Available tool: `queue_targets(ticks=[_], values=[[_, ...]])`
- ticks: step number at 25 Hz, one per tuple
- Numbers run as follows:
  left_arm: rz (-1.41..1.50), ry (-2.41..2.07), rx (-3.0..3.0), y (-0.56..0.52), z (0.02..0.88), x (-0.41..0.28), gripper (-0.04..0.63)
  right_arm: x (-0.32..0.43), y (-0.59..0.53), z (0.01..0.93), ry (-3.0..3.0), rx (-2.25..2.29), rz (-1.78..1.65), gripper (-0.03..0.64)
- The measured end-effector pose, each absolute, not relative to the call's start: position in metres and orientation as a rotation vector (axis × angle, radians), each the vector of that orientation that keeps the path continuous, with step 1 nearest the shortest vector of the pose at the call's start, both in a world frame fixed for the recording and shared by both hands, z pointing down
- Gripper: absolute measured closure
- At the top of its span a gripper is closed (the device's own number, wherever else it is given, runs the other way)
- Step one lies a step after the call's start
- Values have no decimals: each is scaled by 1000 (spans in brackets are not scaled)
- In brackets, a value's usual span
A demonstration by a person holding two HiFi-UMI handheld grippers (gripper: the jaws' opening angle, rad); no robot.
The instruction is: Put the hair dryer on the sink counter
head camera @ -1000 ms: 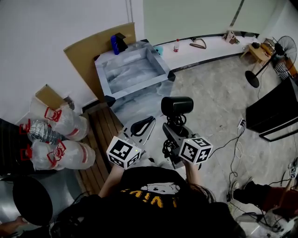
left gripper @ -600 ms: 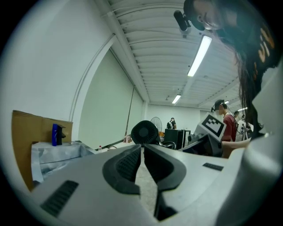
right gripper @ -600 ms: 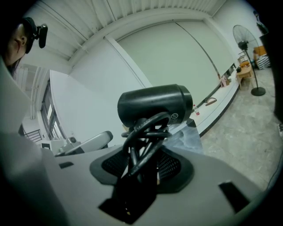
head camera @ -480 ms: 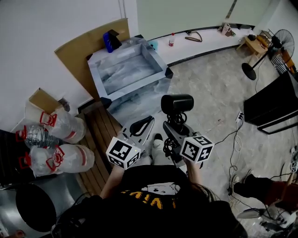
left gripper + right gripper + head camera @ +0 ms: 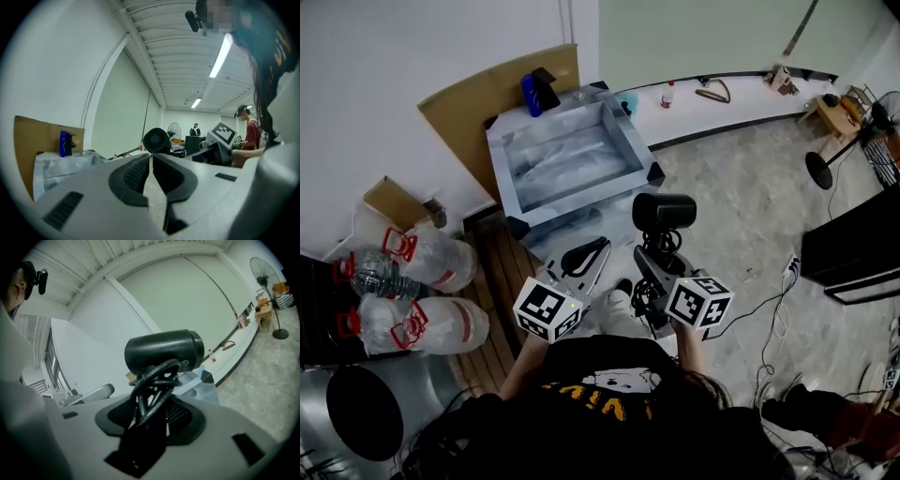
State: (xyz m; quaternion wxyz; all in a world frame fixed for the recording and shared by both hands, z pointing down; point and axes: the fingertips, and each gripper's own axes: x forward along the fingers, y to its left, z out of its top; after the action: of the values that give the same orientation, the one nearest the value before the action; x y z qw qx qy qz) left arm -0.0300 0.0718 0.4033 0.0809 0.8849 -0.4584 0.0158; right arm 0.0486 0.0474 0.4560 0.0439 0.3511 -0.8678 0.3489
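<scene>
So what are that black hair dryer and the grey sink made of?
The hair dryer looks like matte black plastic, smooth with a soft sheen; its cord looks rubbery. The sink seems wrapped in shiny silver film, going by crinkled reflections; what lies underneath I cannot tell.

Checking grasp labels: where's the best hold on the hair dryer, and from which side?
Hair dryer: probably best taken by the handle, coming from its free end with jaws across its sides, as the right gripper has it. The barrel is wide and round, poor for pads. The handle is narrower, and the cord coiled on it adds bite. The barrel sits clear above the jaws.
</scene>
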Motion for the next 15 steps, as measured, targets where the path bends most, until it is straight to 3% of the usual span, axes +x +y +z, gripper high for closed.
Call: queue_targets(ticks=[15], values=[[136,-1464,2632,-92,384,-21,569,76,-114,478,-2619,1076,1116,434]])
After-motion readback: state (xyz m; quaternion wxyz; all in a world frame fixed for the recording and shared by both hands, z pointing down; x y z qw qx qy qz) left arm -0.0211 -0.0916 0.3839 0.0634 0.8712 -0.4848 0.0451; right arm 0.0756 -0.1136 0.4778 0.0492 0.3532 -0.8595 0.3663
